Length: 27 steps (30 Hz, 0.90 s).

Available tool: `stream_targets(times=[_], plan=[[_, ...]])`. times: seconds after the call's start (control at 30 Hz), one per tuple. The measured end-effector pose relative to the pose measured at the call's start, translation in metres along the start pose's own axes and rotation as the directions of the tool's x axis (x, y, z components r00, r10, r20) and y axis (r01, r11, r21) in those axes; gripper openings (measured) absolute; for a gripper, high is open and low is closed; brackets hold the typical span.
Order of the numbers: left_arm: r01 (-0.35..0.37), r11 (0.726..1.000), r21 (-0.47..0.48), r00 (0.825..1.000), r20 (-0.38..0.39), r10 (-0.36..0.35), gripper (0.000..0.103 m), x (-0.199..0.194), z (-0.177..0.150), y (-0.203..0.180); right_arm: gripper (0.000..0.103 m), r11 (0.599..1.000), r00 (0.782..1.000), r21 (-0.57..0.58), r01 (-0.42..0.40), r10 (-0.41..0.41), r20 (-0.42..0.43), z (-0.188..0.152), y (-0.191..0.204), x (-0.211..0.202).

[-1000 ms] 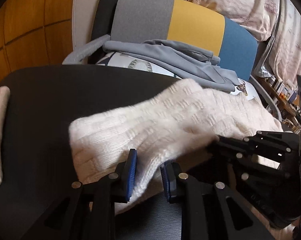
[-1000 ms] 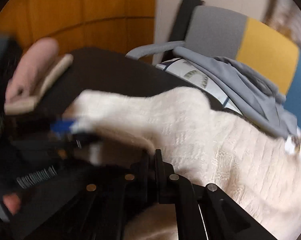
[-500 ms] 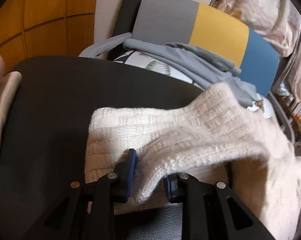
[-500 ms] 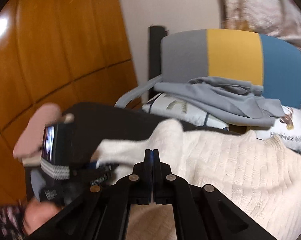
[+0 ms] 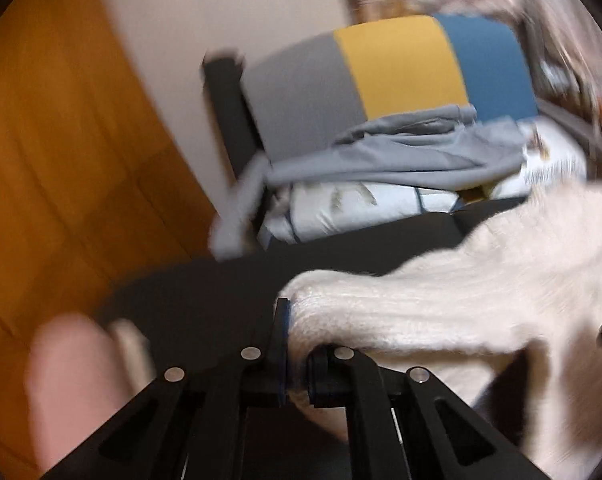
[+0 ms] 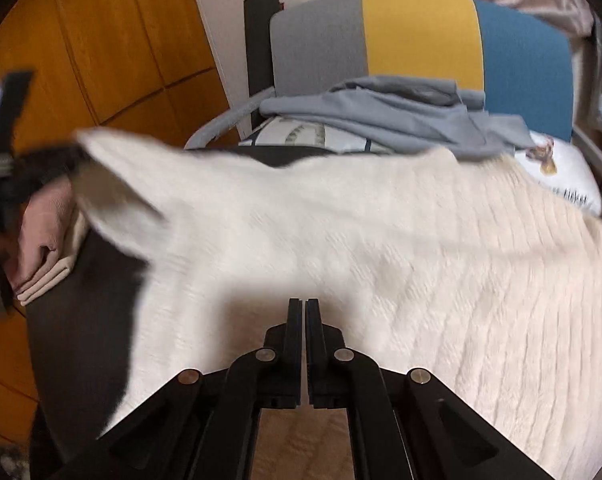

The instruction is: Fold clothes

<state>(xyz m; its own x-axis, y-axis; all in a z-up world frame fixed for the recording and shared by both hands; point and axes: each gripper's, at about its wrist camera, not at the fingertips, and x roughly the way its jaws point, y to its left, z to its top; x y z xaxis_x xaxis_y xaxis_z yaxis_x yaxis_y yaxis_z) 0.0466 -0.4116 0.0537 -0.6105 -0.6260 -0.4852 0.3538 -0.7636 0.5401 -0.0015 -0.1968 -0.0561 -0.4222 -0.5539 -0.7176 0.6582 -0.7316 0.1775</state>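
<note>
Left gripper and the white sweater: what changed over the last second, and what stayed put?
The left gripper, open around the sweater's edge a second ago, has shut on it and lifted that end off the black table. The right gripper stayed shut over the sweater, with nothing visibly clamped. The grey garment on the chair and the folded pink stack have not moved.
</note>
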Motion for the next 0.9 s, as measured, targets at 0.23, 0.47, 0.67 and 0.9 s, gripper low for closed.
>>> stream_targets(times=[0.23, 0.47, 0.67, 0.9], plan=[[-0.098, 0.947, 0.305, 0.995, 0.005, 0.101, 0.016, -0.002, -0.014, -0.062, 0.019, 0.998, 0.997, 0.024, 0.062, -0.061, -0.044, -0.019, -0.011, 0.013], [0.273, 0.960, -0.068, 0.936, -0.210, -0.281, 0.021, 0.022, -0.092, -0.084, 0.027, 0.961, 0.961, -0.078, 0.265, -0.270, -0.063, -0.021, -0.026, 0.009], [0.477, 0.808, -0.347, 0.860, -0.007, -0.511, 0.024, -0.018, -0.119, -0.020, 0.028, 0.949, 0.947, 0.002, 0.314, -0.313, -0.071, -0.019, -0.065, 0.001], [0.101, 0.821, -0.562, 0.932, -0.234, -0.275, 0.021, 0.016, -0.177, 0.051, 0.031, 0.956, 0.955, 0.029, 0.293, -0.291, -0.064, -0.020, -0.069, -0.001]])
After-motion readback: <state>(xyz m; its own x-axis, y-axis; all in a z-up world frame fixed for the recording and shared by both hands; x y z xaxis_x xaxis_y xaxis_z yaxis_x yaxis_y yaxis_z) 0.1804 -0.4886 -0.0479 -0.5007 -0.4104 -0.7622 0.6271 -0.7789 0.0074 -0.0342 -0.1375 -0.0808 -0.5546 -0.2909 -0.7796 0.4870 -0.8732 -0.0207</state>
